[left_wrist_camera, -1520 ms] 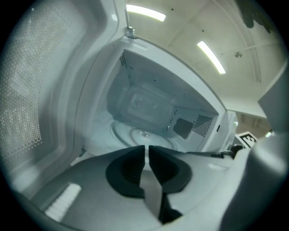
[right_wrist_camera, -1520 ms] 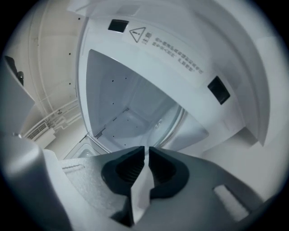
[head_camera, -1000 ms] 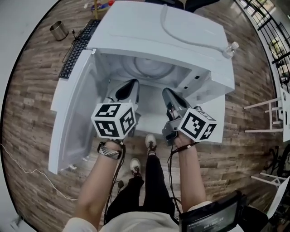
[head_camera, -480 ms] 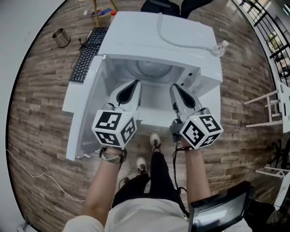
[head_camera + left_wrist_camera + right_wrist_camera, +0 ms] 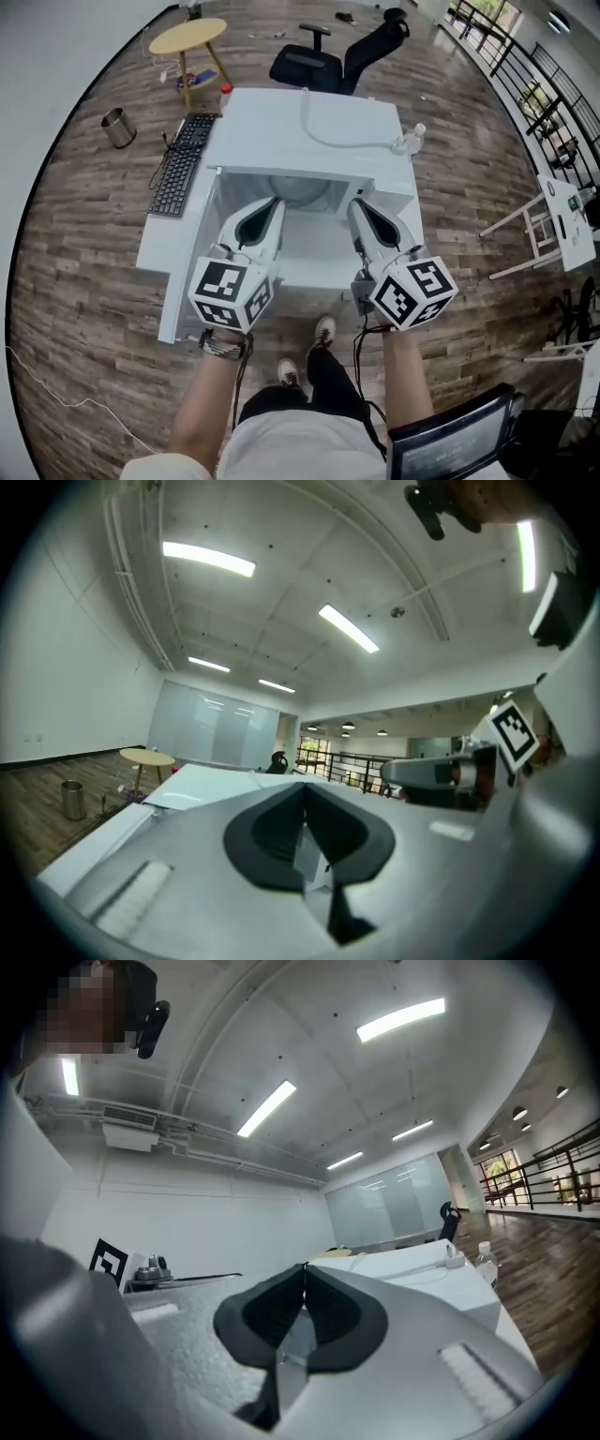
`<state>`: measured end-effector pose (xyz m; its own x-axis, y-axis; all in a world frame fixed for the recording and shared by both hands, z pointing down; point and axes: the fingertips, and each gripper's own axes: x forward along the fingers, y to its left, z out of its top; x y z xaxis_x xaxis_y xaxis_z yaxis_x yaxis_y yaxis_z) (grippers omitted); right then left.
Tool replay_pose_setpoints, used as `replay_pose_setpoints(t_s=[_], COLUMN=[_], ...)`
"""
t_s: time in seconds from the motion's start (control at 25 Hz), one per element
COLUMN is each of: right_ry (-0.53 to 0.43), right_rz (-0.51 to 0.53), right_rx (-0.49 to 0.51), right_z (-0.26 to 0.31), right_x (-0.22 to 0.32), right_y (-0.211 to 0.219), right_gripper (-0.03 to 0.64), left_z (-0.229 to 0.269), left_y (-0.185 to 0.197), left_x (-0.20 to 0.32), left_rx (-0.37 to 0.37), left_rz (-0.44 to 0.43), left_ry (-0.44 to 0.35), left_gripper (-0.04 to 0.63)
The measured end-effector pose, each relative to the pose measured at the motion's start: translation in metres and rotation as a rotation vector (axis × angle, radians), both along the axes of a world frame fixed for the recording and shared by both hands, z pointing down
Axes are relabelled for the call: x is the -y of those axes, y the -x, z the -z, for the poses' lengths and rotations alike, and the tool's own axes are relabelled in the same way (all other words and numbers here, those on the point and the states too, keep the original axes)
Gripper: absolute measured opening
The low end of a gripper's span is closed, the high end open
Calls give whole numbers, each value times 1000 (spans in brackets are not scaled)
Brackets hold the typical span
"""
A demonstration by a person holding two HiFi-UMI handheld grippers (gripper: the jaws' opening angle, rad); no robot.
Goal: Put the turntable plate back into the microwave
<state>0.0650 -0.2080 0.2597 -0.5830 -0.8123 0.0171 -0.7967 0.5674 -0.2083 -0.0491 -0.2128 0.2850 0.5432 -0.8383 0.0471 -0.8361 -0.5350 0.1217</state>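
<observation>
The turntable plate (image 5: pixel 302 191) lies inside the microwave (image 5: pixel 309 131), low in the open cavity and toward its back. It shows as a pale round shape just above the middle of the head view, between your two grippers. Neither gripper touches it. The microwave's door (image 5: pixel 173 253) hangs open at the left of centre.

Your left gripper (image 5: pixel 276 202) and right gripper (image 5: pixel 357 202) sit side by side, well apart, at the middle of the frame. Both point away from you, and their tips lie over the mouth of the cavity in the picture. The jaws of each are closed, pad against pad, with nothing between them. In each gripper view the closed jaws look out level across the microwave's white top toward the far room.

A pale cable (image 5: pixel 328 127) loops on top of the microwave, and a clear bottle (image 5: pixel 412 141) stands at its right back corner. A black keyboard (image 5: pixel 178 167) lies just left of the microwave.

Further out, a metal bin (image 5: pixel 117 127) stands on the wooden floor (image 5: pixel 75 281) at the upper left. A small round table (image 5: pixel 187 37) stands near the top left. A black office chair (image 5: pixel 342 58) sits at the top centre, behind the microwave. A dark railing (image 5: pixel 525 75) runs along the upper right. Your shoes (image 5: pixel 323 330) show below the grippers, and a dark screen (image 5: pixel 450 445) sits in the lower right corner.
</observation>
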Motion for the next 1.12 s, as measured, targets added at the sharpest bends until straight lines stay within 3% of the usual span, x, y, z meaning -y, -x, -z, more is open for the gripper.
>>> replay_pose_setpoints(t_s=[0.32, 0.52, 0.76, 1.12], right_ry=[-39, -50, -88, -114], right_rz=[-31, -28, 62, 123], right_rx=[-5, -5, -28, -42], right_z=[29, 46, 63, 79], right_x=[-14, -17, -31, -45], right_y=[-16, -22, -15, -22], right_gripper=[4, 5, 5, 4], left_z=[40, 50, 59, 81], left_y=[-15, -18, -16, -13], left_x=[-11, -28, -51, -60], left_rx=[16, -4, -19, 31], left_rz=[-46, -59, -20, 0], left_ry=[-80, -87, -82, -124], left_gripper=[5, 5, 5, 5])
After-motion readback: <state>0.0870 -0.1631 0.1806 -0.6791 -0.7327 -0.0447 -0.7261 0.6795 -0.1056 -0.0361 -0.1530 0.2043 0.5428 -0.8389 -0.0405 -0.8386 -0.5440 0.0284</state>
